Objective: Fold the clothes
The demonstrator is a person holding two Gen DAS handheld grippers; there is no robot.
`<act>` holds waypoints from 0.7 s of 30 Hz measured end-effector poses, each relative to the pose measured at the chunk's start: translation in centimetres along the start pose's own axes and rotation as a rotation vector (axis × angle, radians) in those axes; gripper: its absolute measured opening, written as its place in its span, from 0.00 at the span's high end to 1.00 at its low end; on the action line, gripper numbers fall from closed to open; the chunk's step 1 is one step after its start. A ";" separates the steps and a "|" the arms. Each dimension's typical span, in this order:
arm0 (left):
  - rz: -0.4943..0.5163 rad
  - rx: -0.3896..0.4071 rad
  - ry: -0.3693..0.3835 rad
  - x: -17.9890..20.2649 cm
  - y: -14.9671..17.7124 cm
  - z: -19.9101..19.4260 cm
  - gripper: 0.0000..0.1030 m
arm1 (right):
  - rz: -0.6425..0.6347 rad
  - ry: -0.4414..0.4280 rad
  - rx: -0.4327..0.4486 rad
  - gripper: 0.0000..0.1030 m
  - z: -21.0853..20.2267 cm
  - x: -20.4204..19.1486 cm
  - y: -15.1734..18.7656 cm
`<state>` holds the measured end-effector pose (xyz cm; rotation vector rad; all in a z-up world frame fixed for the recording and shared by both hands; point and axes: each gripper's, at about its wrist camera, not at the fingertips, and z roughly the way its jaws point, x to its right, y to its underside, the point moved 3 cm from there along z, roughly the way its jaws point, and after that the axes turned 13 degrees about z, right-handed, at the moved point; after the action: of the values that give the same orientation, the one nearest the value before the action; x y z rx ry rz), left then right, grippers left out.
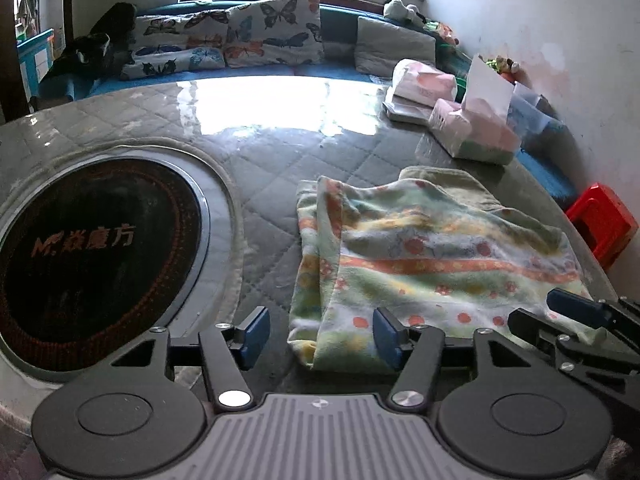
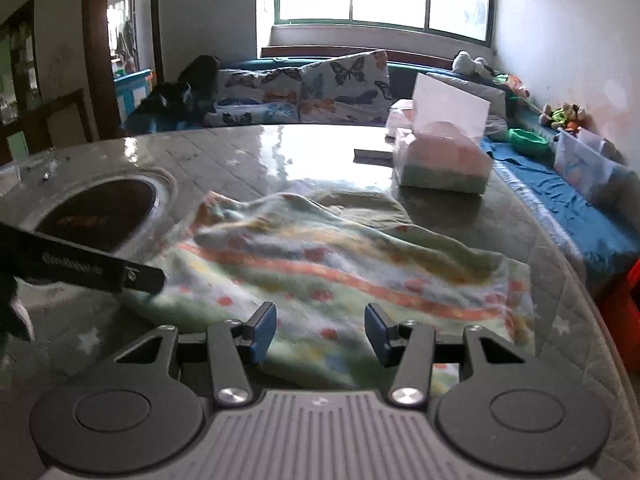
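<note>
On the table (image 1: 260,184), at 3 o'clock of the burner (image 1: 92,248), the cloth (image 1: 432,256) lies half-folded; both hand-held grippers, left (image 1: 320,334) and right (image 2: 320,330), gape empty. Next fold needs a fresh grasp.

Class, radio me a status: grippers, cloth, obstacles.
Left gripper and right gripper open, empty. Striped cloth folded, lying free. Tissue box beyond, clear.

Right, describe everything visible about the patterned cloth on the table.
The patterned cloth looks like soft terry, pale green with orange stripes, red dots and yellow patches. It lies loosely folded and rumpled on the quilted table cover, one layer doubled over along its left side. The left gripper and right gripper stand open at its near edge, gripping nothing.
</note>
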<state>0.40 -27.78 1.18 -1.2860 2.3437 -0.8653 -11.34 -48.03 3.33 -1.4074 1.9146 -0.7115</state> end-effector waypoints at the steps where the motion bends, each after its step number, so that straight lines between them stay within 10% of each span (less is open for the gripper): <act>1: 0.005 -0.001 -0.003 0.0 0.1 0.0 0.39 | -0.006 -0.010 -0.007 0.52 0.2 -0.3 0.1; 7: 0.007 -0.006 -0.006 -0.4 0.9 0.0 0.34 | -0.035 -0.006 -0.023 0.50 0.8 -1.3 1.2; 21: 0.035 0.027 -0.020 -1.1 3.9 -3.2 0.14 | 0.075 0.024 0.013 0.12 -2.7 -1.2 3.4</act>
<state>-3.22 -24.14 1.08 -1.2332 2.3244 -0.8656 -15.21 -45.83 2.77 -1.3174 1.9672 -0.7057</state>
